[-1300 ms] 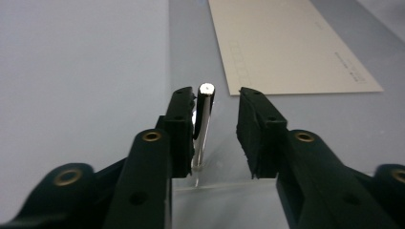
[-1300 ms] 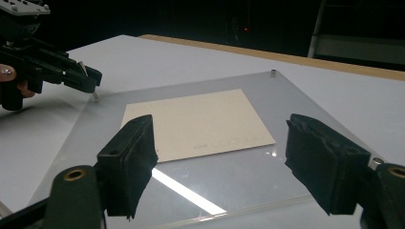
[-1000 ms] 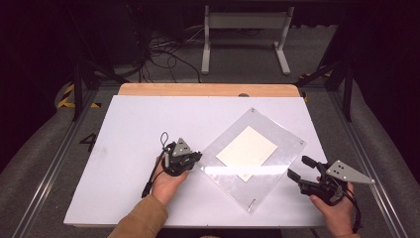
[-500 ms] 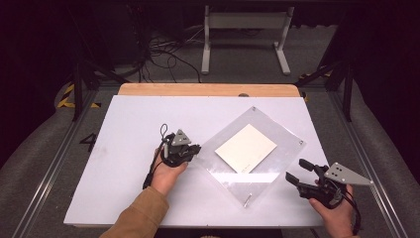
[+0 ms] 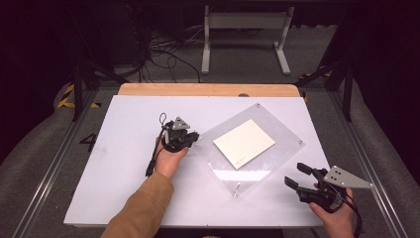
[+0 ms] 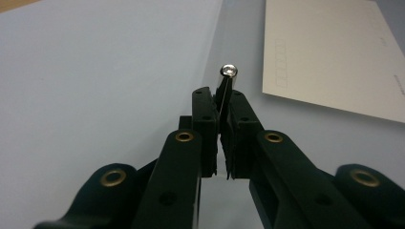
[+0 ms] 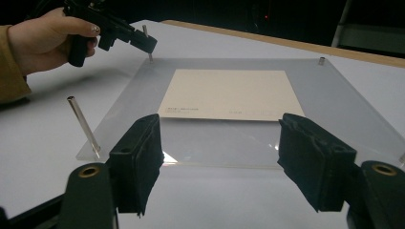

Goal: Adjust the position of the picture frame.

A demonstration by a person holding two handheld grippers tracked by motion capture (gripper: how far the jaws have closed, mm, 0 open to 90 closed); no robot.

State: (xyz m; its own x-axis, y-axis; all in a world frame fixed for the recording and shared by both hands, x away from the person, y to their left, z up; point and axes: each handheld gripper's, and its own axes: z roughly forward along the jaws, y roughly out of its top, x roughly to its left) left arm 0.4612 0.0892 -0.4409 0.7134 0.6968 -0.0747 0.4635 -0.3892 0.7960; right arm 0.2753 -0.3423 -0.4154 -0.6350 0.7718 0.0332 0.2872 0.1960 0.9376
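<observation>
A clear square plate lies cornerwise on the white table, with a cream sheet under it. My left gripper is at the plate's left corner, shut on an upright metal pin whose round head stands above the jaws. The right gripper view shows that gripper and its pin at the plate's far left corner. My right gripper is open off the plate's near right edge, nothing between its jaws. A second pin leans at the near corner.
Short studs sit in the plate's other two corners. A wooden strip edges the table's far side. Beyond it are cables and a white stand on the floor. The table's left half is bare.
My left gripper has moved away from the person, and the plate has shifted slightly with it. My right gripper has drawn back a little toward the person.
</observation>
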